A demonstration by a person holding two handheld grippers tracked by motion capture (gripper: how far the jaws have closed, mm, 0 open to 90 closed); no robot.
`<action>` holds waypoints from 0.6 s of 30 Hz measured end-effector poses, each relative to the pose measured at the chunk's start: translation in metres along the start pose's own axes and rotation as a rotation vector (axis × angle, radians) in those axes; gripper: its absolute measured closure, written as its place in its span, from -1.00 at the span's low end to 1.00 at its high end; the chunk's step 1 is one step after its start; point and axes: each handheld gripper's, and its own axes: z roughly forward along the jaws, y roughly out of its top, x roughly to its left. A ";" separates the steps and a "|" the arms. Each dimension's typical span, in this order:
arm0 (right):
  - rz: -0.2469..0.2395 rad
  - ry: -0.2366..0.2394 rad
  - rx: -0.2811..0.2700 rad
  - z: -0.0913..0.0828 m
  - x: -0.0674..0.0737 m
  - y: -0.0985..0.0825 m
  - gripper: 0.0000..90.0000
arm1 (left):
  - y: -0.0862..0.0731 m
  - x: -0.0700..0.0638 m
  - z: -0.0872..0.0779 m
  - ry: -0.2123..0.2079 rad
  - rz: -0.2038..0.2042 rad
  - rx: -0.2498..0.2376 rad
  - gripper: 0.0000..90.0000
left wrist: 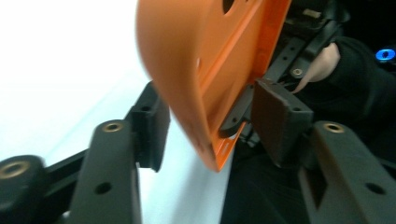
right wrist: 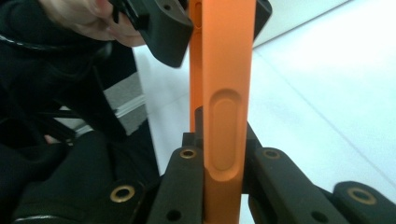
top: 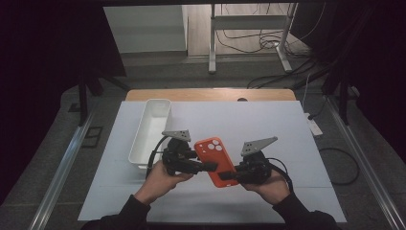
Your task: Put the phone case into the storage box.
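The orange phone case (top: 216, 162) hangs in the air above the white table (top: 268, 129), between both grippers. The right gripper (right wrist: 223, 163) is clamped tight on its edge. The left gripper (left wrist: 208, 123) stands half open around the opposite side, pads clear, long axis running away from the person

Both forearms wear dark, seemingly black long sleeves (top: 128, 211). The left gripper (top: 207, 167) and right gripper (top: 229, 176) are matt black, each topped by a grey three-cornered plate (top: 176, 134) at twelve o'clock. Brass-coloured rivets (right wrist: 188, 153) stud the jaw links, and black cables (top: 281, 168) loop outward.
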 end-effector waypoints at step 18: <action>-0.043 -0.206 -0.017 -0.009 0.000 -0.003 0.88 | -0.002 -0.002 -0.014 0.255 0.084 0.016 -0.85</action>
